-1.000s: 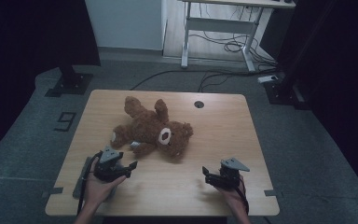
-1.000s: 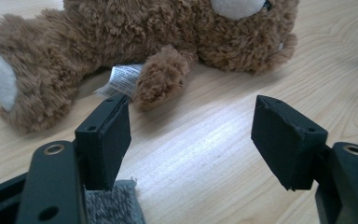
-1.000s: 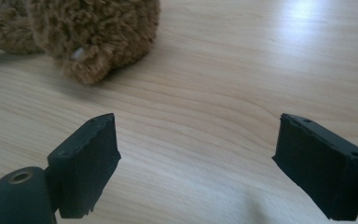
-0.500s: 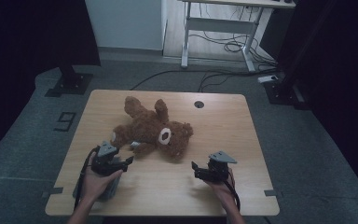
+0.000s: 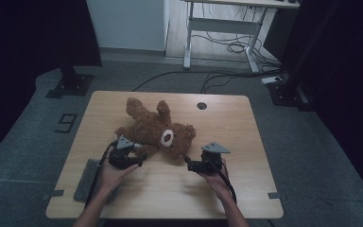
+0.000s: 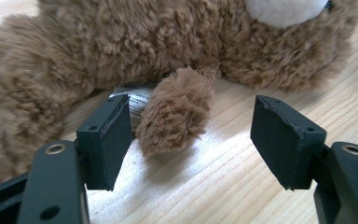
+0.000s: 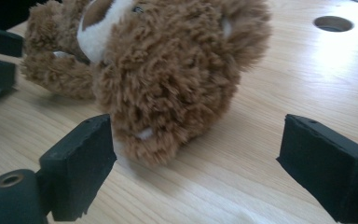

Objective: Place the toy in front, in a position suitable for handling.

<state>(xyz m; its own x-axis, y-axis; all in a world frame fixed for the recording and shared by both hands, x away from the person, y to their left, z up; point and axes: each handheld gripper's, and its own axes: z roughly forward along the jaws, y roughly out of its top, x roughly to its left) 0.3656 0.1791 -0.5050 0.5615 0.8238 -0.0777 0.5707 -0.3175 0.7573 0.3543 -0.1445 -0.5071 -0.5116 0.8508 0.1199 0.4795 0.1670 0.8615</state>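
Observation:
A brown teddy bear (image 5: 153, 130) lies on the wooden table (image 5: 227, 132), head with white muzzle toward the near right. My left gripper (image 5: 134, 153) sits at the bear's near left side. In the left gripper view it (image 6: 198, 121) is open, with a furry paw (image 6: 177, 112) and a white label (image 6: 137, 95) between the jaws, untouched. My right gripper (image 5: 190, 163) points left at the bear's head. In the right gripper view it (image 7: 198, 130) is open and its jaws have just been opening; the head (image 7: 168, 79) lies just beyond them, unpressed.
A round hole (image 5: 202, 105) is in the table's far side. A grey pad (image 5: 89, 182) lies at the near left corner beside the left forearm. Behind the table stand a white desk frame (image 5: 217, 28) and floor cables (image 5: 227, 47). Dark stands flank both sides.
Both grippers have moved away from the near edge toward the bear, the left to its side, the right leftward to its head. The bear has not moved.

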